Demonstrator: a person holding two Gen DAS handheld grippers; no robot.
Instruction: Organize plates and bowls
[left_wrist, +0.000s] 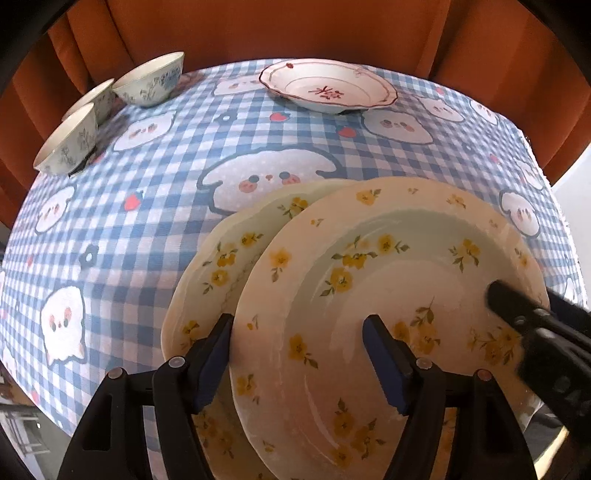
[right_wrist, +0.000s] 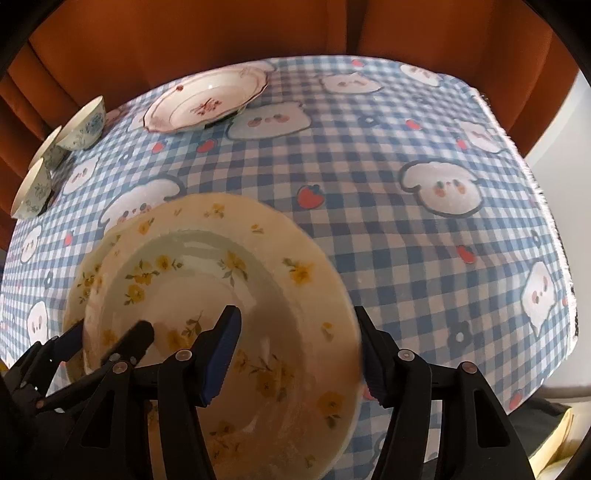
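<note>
Near the table's (left_wrist: 122, 229) front edge, a yellow-flowered plate (left_wrist: 388, 280) lies face up on another plate (left_wrist: 221, 254), offset rightward; only the left view shows the lower one clearly. Left gripper (left_wrist: 297, 345) and right gripper (right_wrist: 295, 338) jaws straddle opposite rims, wide, seemingly unclamped.

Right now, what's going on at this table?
Someone is stacking dishes with two handheld tools. The left tool straddles the near-left rim of the top yellow-flower plate, which sits on a second yellow-flower plate; the right tool straddles its right rim. Neither tool's pads visibly press on it. The pink-flower plate and three floral bowls wait at the far side of the checked tablecloth.
</note>
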